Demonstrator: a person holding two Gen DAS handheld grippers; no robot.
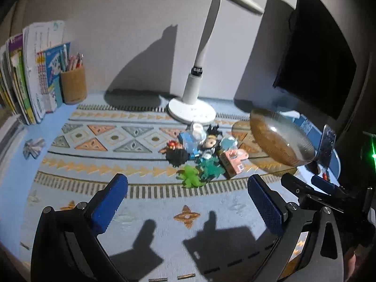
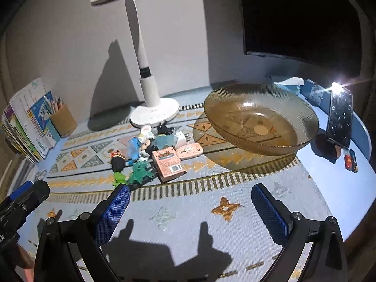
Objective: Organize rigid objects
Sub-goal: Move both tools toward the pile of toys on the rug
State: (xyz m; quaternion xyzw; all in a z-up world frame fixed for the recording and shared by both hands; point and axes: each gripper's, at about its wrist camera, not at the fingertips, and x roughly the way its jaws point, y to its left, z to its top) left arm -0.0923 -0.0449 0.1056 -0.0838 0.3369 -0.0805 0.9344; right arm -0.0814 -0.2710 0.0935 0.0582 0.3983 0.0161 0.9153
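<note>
A pile of small toys (image 1: 199, 152) lies on the patterned cloth: figurines, a green plastic leaf (image 1: 191, 176), a teal leaf, a pink box (image 1: 231, 162). It also shows in the right wrist view (image 2: 145, 155), with the pink box (image 2: 168, 162) nearest. An amber glass bowl (image 1: 279, 138) stands to the right of the pile; in the right wrist view the bowl (image 2: 260, 117) is empty. My left gripper (image 1: 188, 202) is open and empty, in front of the pile. My right gripper (image 2: 190, 209) is open and empty, in front of the bowl.
A white desk lamp (image 1: 192, 108) stands behind the pile. Books (image 1: 30, 75) and a pencil cup (image 1: 74, 84) stand at the back left. A phone on a stand (image 2: 340, 117) and a dark monitor (image 2: 300, 16) are at the right. The table edge curves at the right.
</note>
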